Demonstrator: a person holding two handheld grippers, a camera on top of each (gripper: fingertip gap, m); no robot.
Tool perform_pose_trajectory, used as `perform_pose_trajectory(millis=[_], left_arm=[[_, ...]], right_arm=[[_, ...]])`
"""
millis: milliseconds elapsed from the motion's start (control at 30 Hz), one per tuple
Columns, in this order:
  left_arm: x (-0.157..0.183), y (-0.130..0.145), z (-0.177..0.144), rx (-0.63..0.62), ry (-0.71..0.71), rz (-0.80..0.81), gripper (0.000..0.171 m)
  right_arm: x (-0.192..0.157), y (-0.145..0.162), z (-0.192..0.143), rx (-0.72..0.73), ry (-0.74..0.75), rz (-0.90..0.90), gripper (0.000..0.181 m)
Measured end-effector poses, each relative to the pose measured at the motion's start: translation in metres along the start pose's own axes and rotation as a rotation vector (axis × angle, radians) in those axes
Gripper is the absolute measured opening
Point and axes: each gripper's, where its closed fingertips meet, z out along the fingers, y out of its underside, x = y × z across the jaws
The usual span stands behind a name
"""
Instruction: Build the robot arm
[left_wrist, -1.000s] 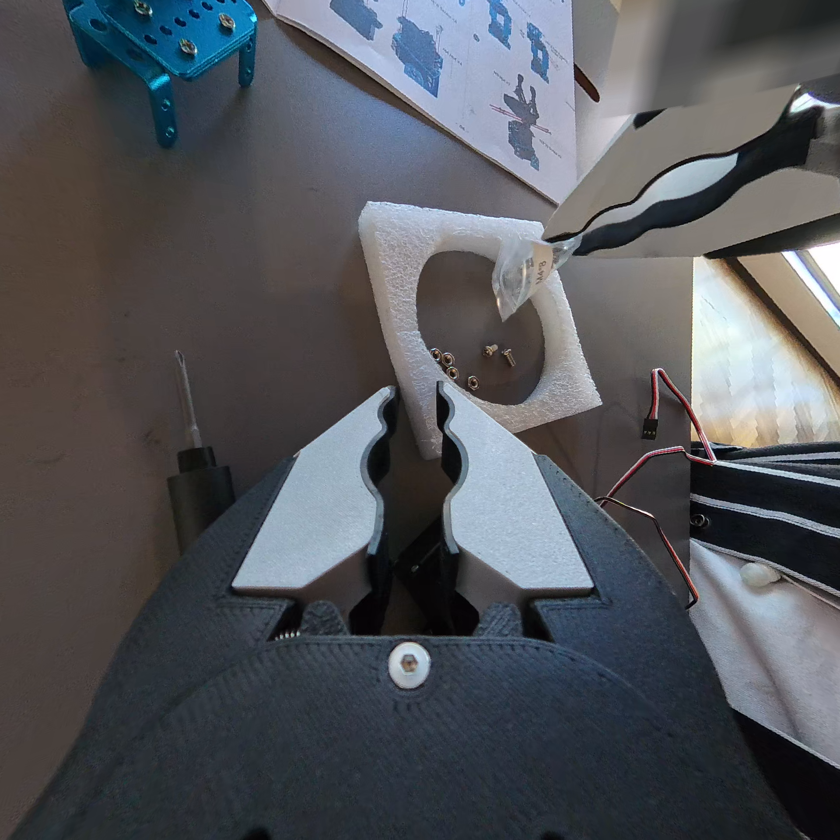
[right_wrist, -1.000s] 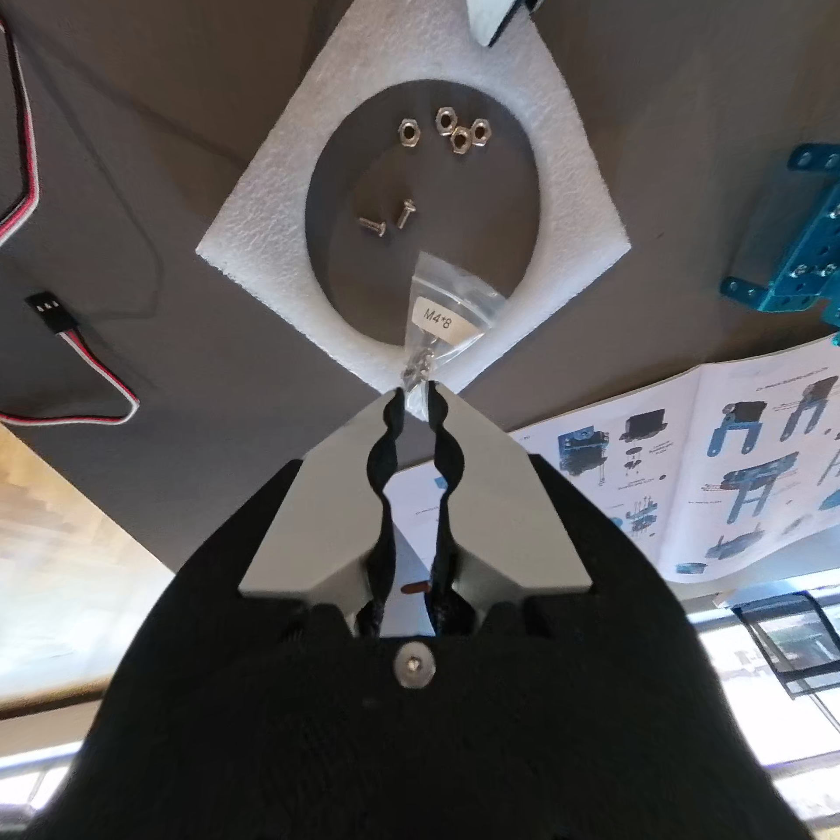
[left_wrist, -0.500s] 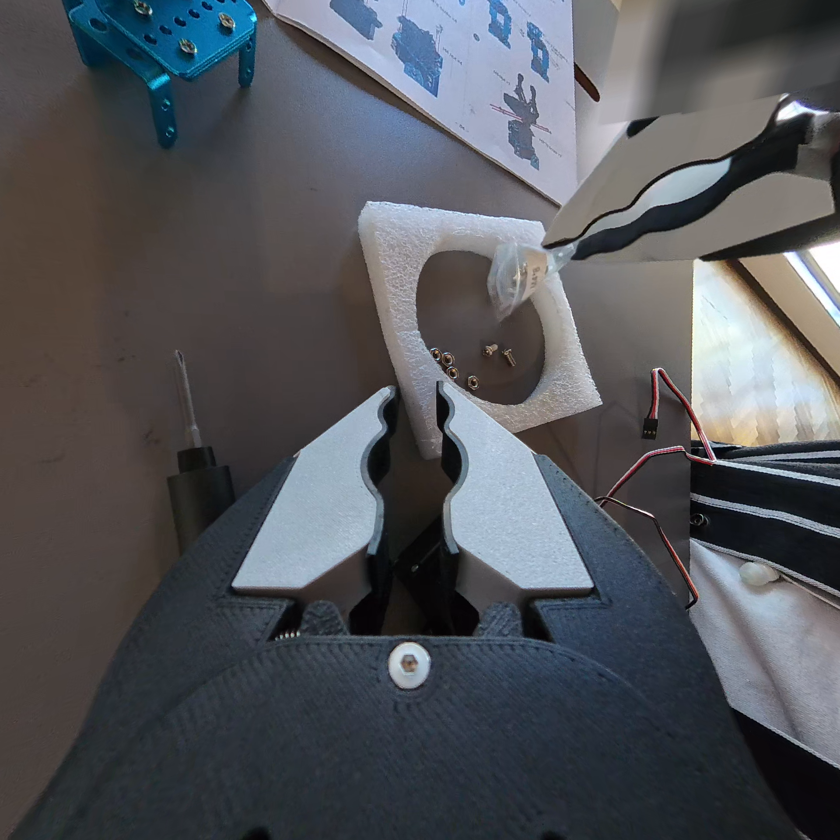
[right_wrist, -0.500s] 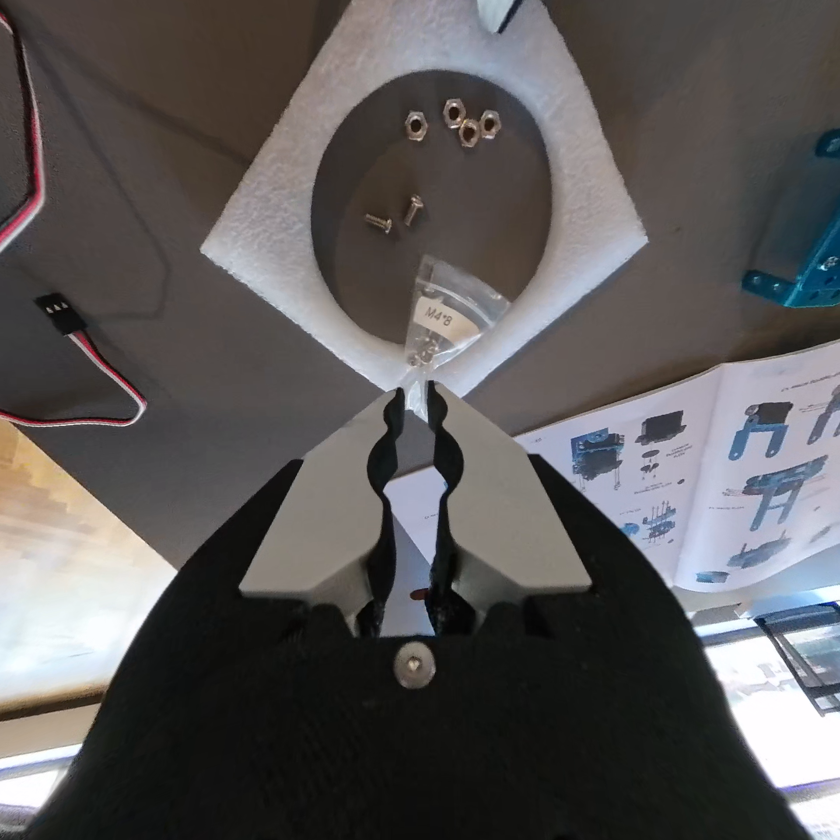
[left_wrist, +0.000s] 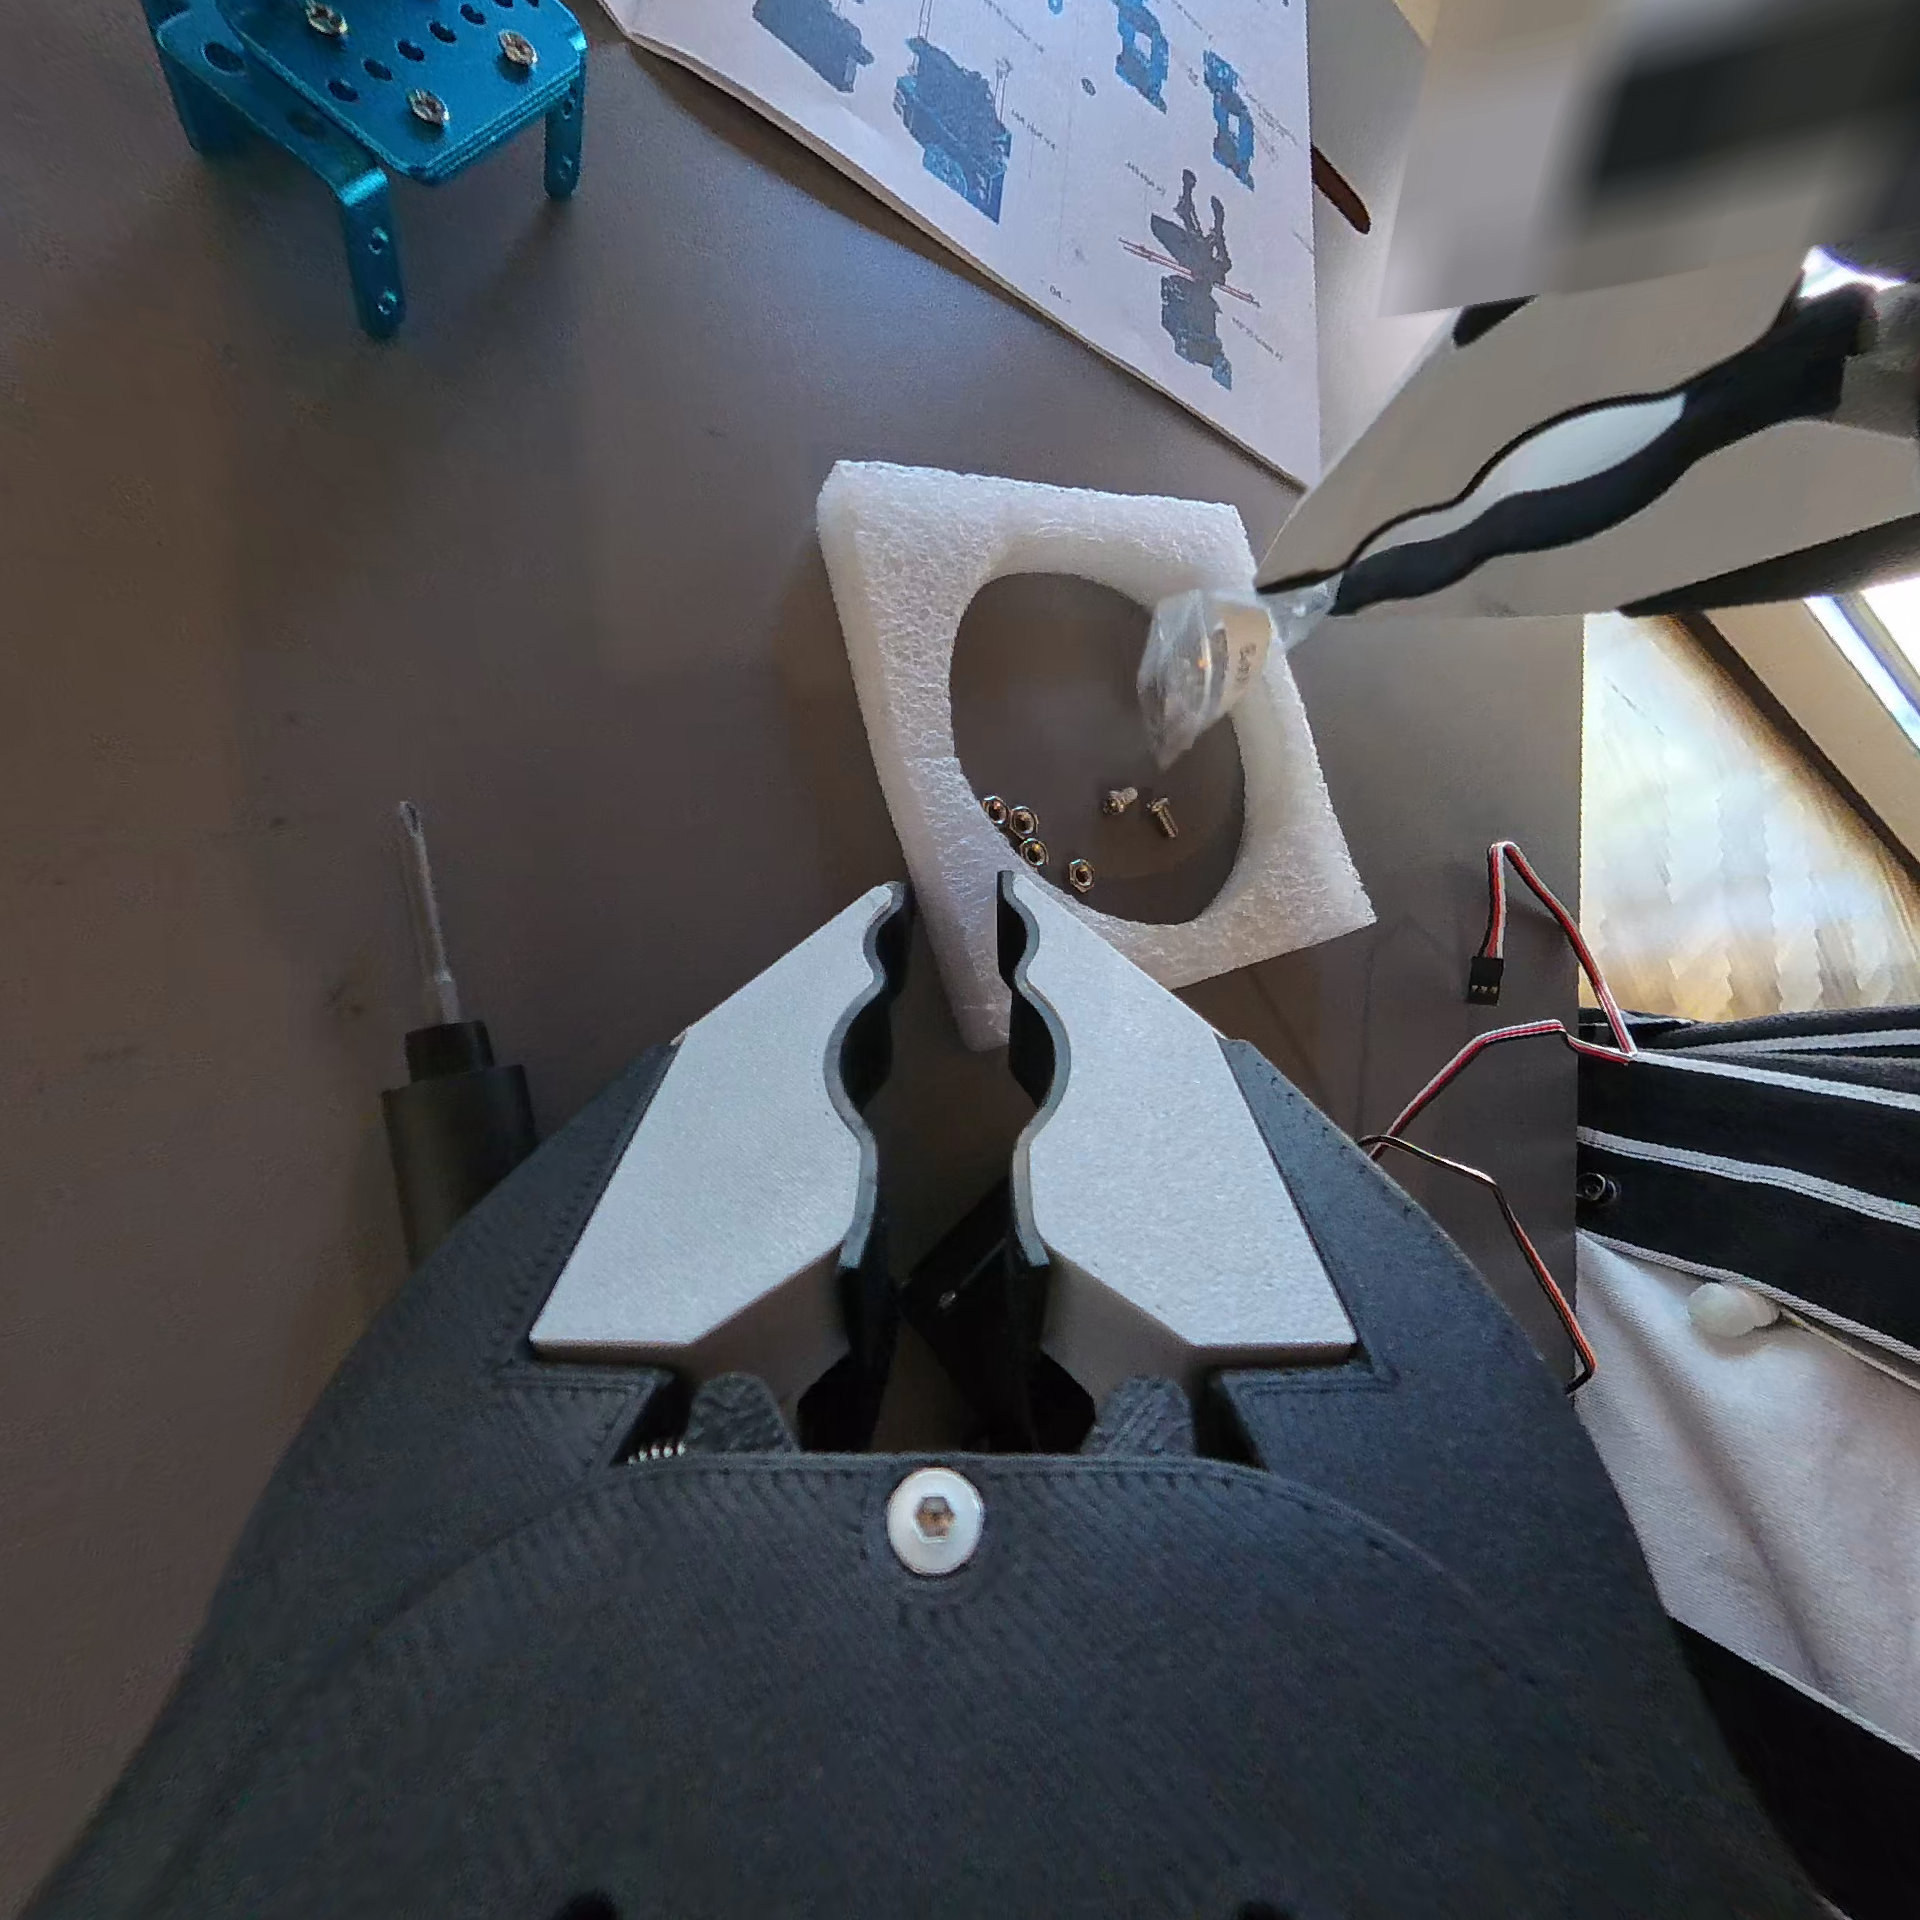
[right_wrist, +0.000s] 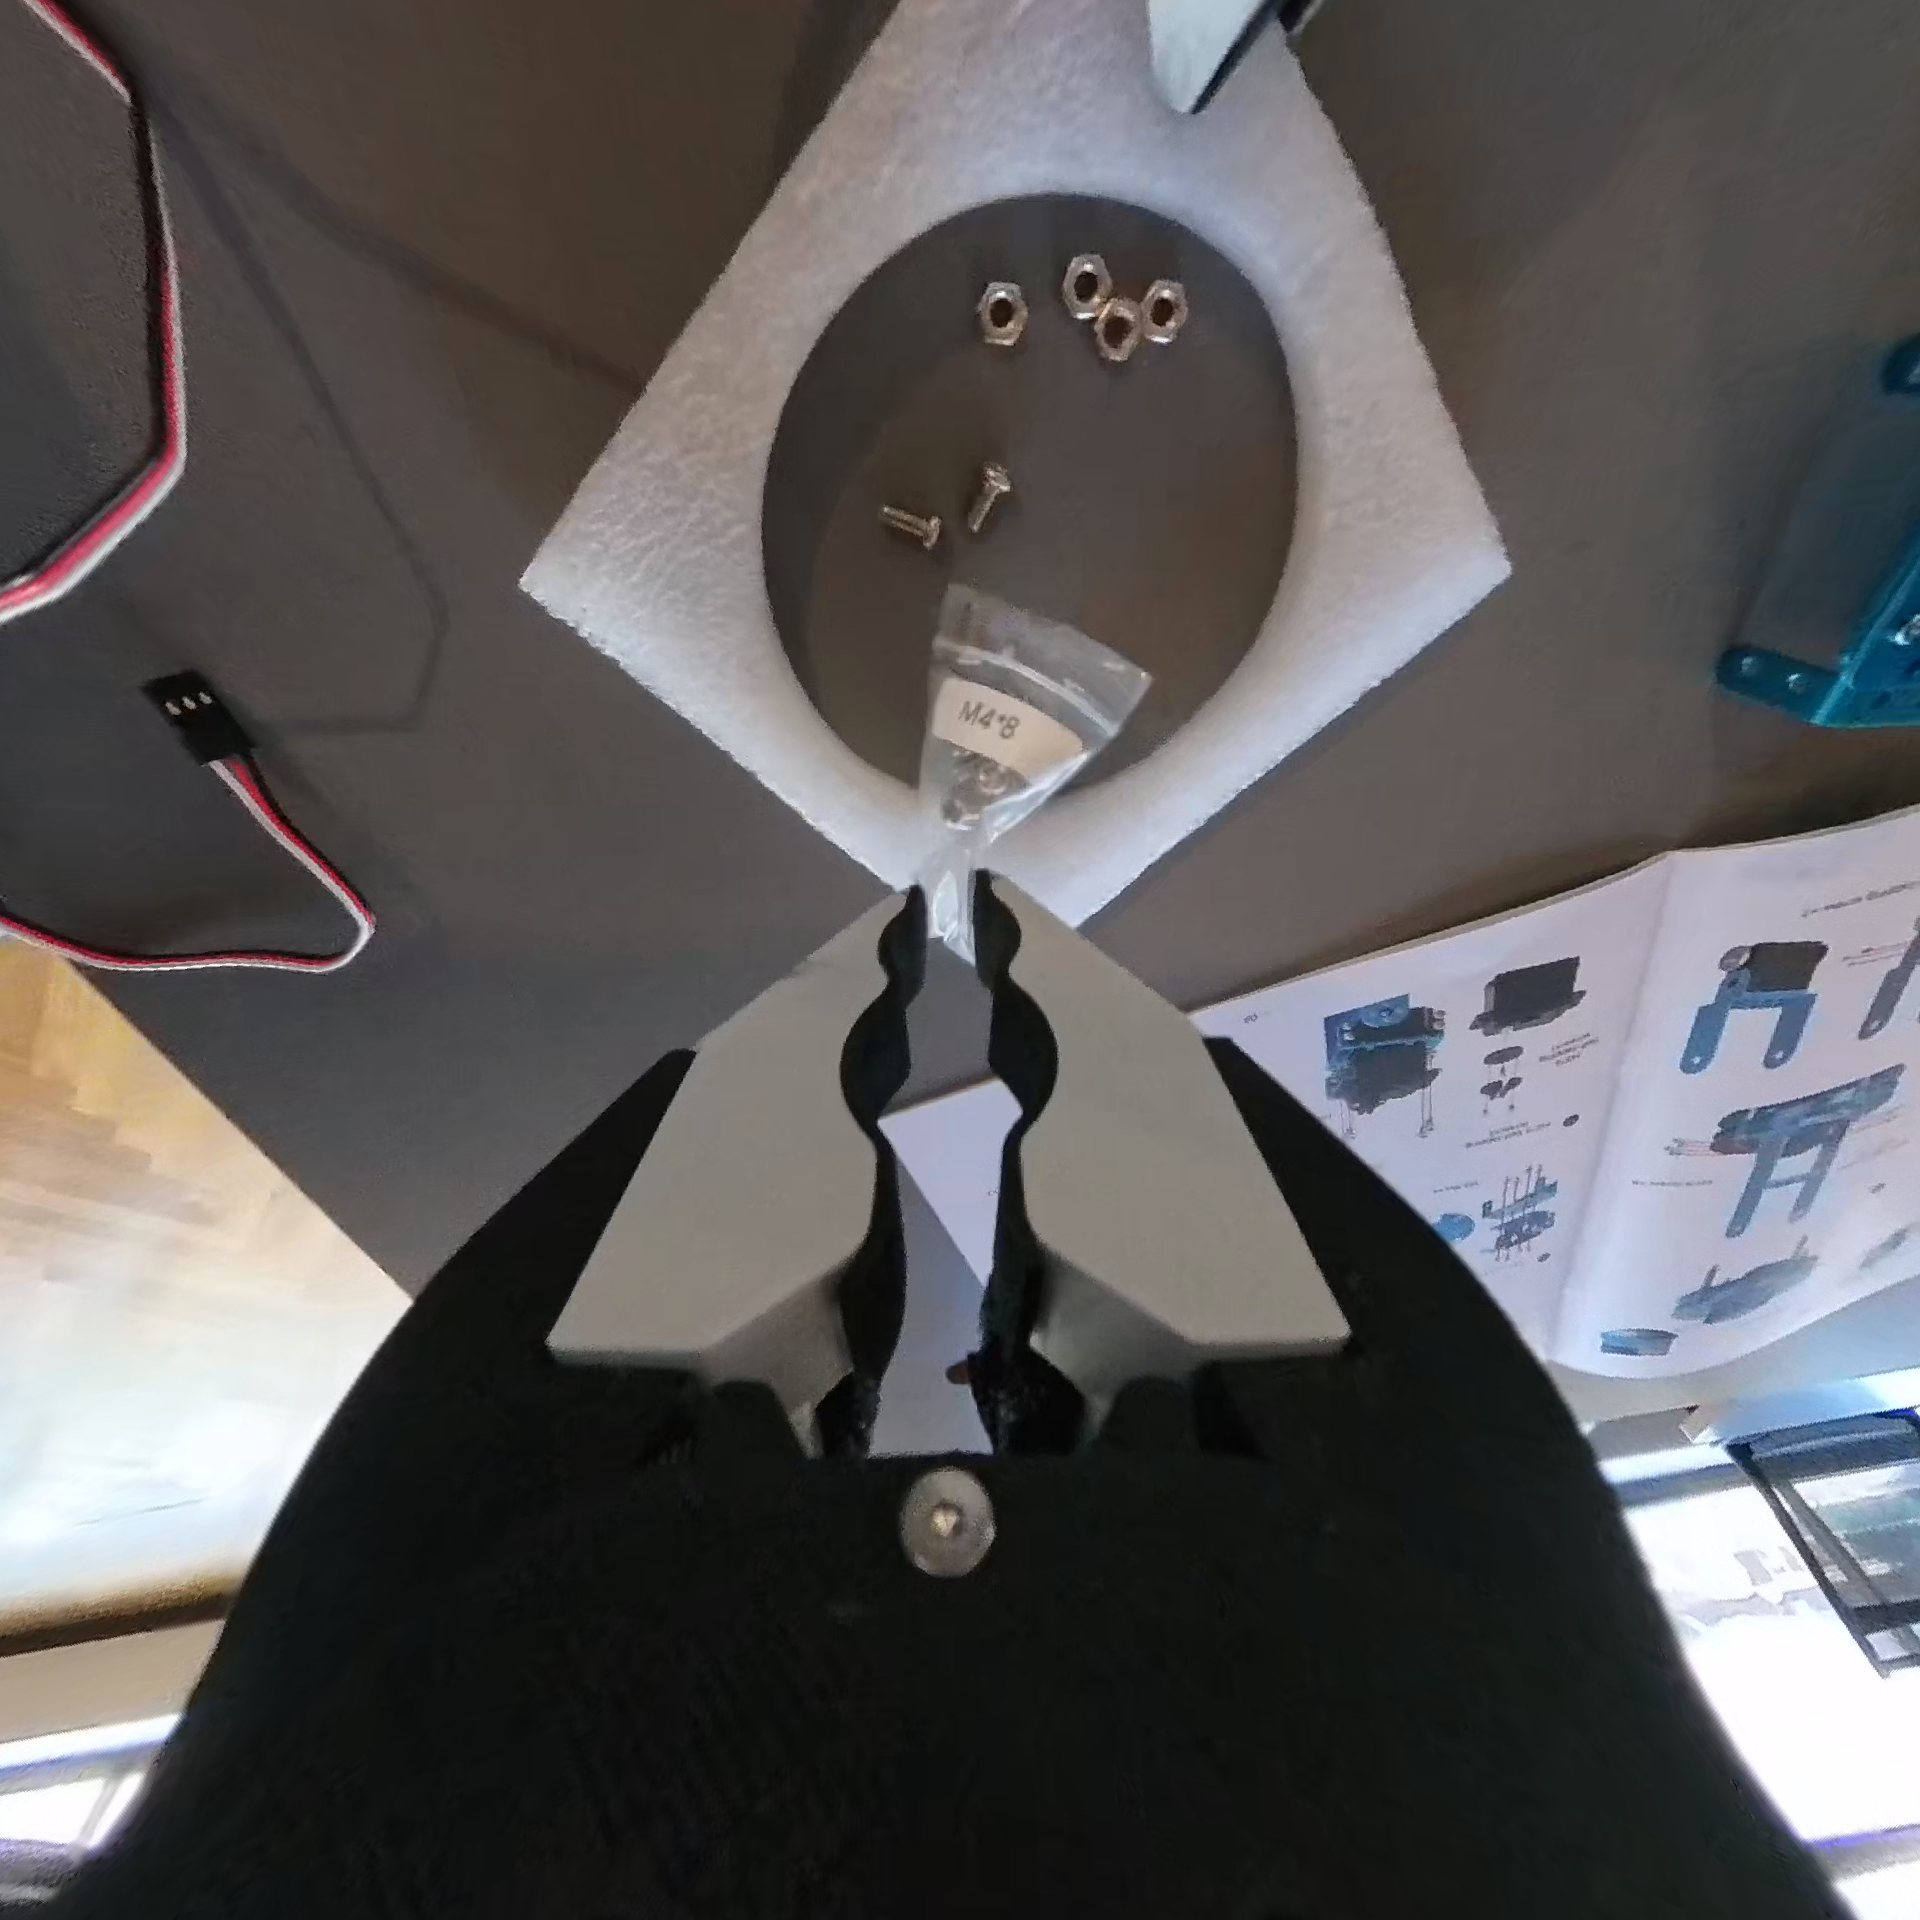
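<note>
The left gripper, jaws slightly parted and empty, sits at a foam frame's corner, while the right gripper pinches a small bag above nuts and screws.

Beside the white foam frame are seen a screwdriver, a blue metal bracket and an instruction sheet.

The desk is matt grey-brown. The foam frame is white and grainy. Nuts and screws shine like metal; the bag is clear glossy plastic. The bracket is blue satin metal, the sheet printed paper. Right tongs: matt grey faces, ribbed black plastic body.
</note>
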Motion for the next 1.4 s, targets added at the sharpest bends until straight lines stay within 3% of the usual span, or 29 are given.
perform_pose_trajectory(millis=[1033, 1200, 1400], left_arm=[[0.001, 0.001, 0.0, -0.001, 0.006, -0.004, 0.015], [0.001, 0.001, 0.0, 0.0, 0.008, -0.004, 0.015], [0.002, 0.0, 0.0, 0.006, 0.019, -0.002, 0.017]], right_arm=[[0.002, 0.006, 0.003, 0.023, -0.01, 0.055, 0.003], [0.0, 0.006, 0.003, 0.112, -0.006, 0.104, 0.003], [-0.004, -0.004, 0.003, 0.367, 0.005, 0.227, 0.003]])
